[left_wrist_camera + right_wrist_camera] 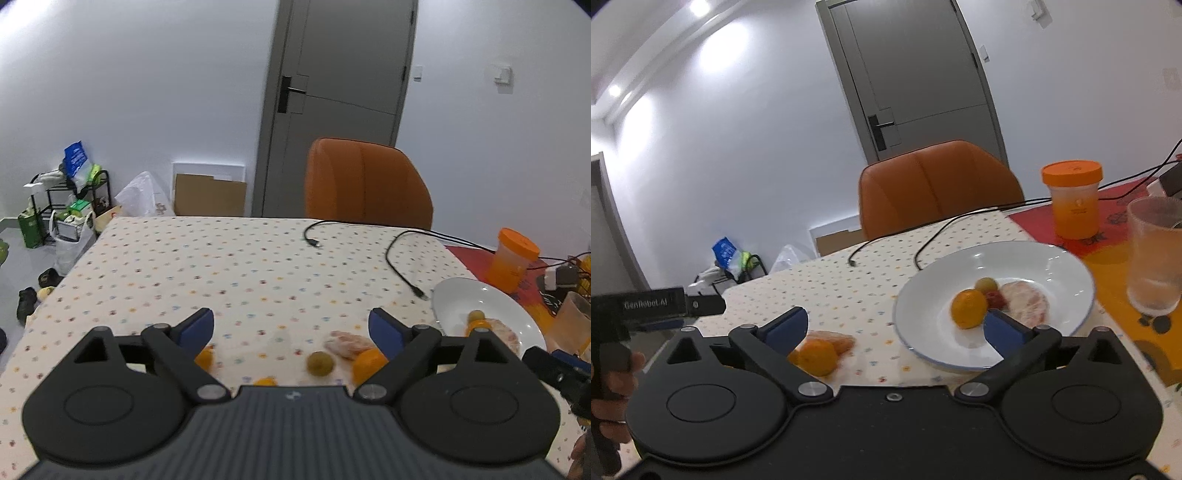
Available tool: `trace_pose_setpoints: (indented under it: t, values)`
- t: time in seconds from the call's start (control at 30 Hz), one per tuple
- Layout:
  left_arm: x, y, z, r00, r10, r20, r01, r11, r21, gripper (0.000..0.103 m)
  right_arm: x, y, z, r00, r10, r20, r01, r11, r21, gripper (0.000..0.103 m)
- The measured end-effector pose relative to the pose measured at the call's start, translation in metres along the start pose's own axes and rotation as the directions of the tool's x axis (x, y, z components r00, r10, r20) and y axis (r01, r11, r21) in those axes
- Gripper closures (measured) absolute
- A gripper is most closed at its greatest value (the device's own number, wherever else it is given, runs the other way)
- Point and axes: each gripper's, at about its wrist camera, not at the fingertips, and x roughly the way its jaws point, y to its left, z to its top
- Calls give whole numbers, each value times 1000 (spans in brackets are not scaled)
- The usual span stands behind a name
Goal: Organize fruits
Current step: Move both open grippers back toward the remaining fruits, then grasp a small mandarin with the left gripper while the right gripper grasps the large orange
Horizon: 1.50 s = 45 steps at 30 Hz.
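Two grippers were up over the worktop (236, 266), which wore a cream cloth with small coloured dots. Left gripper (291, 328): jaws wide, nothing between them. Right gripper (896, 326): jaws wide too, empty, its right blue pad over the near rim of the plate (923, 295).

Fruit on the cloth, left view: a green fruit (320, 363), an orange (367, 363) just right of it, a peeled pinkish piece (347, 343) touching the orange from behind, a small orange fruit (205, 359) by the left pad, and another orange bit (265, 381) half hidden at the gripper body's edge.

On the plate, right view: an orange (968, 308), a green fruit (986, 284) behind it, a red piece (996, 298) between, and a pale peeled segment (1027, 304) to the right.

Writing: "GenRobot.AI" in white on the black handle (653, 304) of the left gripper, seen at the left edge of the right view, with a hand (617, 384) gripping below it. An orange-lidded jar (1072, 199) stood on a red mat (1115, 221); its print and the mat's dark characters were too blurred to read. A clear cup (1156, 254) stood right of the plate. Two black cables (399, 258) lay on the cloth. An orange chair (365, 182) stood behind.
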Motion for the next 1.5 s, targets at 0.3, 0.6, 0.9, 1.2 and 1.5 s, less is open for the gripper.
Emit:
trace_pose_setpoints:
  t: [0.3,0.6,0.9,1.2,1.5]
  values:
    - [-10,40,-2,999,34,8,-34,998,-55,12,9,27,-4,1000,8,-20,-8,1000,-26,0]
    - [-11,67,-9,998,57,-6,-57,994,-90,12,20,44,-8,998,15,-56,-18,998,-54,0]
    - [-4,84,-18,997,67,-32,-70,990,-118,12,32,54,-13,996,20,-91,-26,997,-71,0]
    - [11,93,-27,996,79,-49,-85,987,-137,13,48,64,-21,991,47,-126,-59,994,-95,0]
    - [26,94,-30,994,87,-72,-98,984,-150,16,65,69,-25,986,58,-157,-76,991,-114,0]
